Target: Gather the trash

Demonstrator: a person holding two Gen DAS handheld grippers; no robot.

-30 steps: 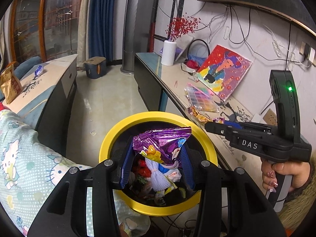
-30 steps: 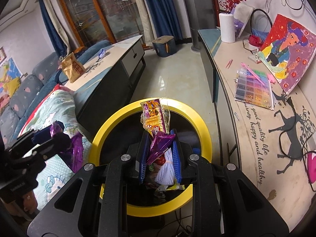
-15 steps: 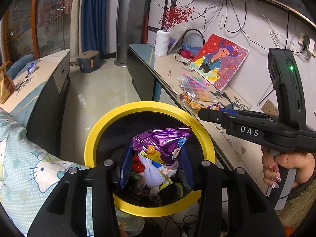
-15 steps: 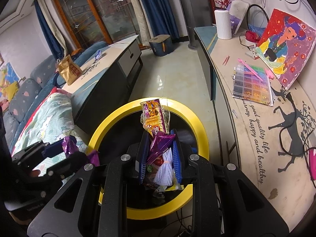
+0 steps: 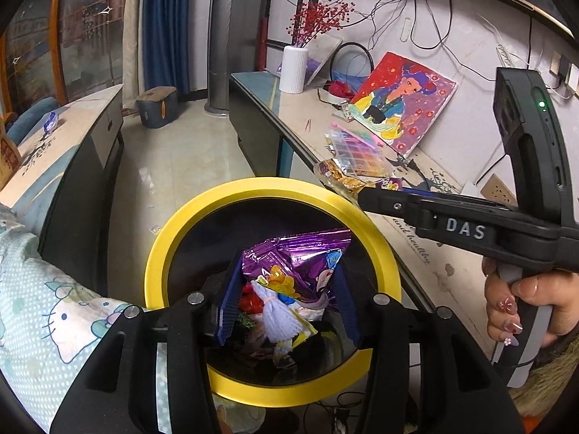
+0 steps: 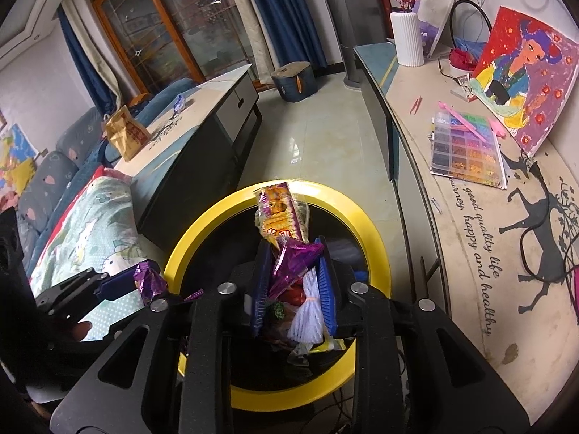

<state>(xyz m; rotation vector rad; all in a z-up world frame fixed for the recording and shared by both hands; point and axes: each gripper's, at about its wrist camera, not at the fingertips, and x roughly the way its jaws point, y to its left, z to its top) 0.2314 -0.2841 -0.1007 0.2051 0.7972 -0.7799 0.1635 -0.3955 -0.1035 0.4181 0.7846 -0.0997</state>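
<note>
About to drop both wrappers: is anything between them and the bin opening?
Nothing visible. The purple wrapper in the left gripper and the orange wrapper in the right gripper hang right over the open bin.

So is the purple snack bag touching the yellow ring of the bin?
Apart. In the left wrist view the purple snack bag hangs between the left tool's blue pads, dark space separating it from the yellow ring.

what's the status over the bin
Left gripper on purple snack wrapper, right gripper on orange snack wrapper; jaws just been opening. Both above yellow-rimmed bin. Nothing blocking.
</note>
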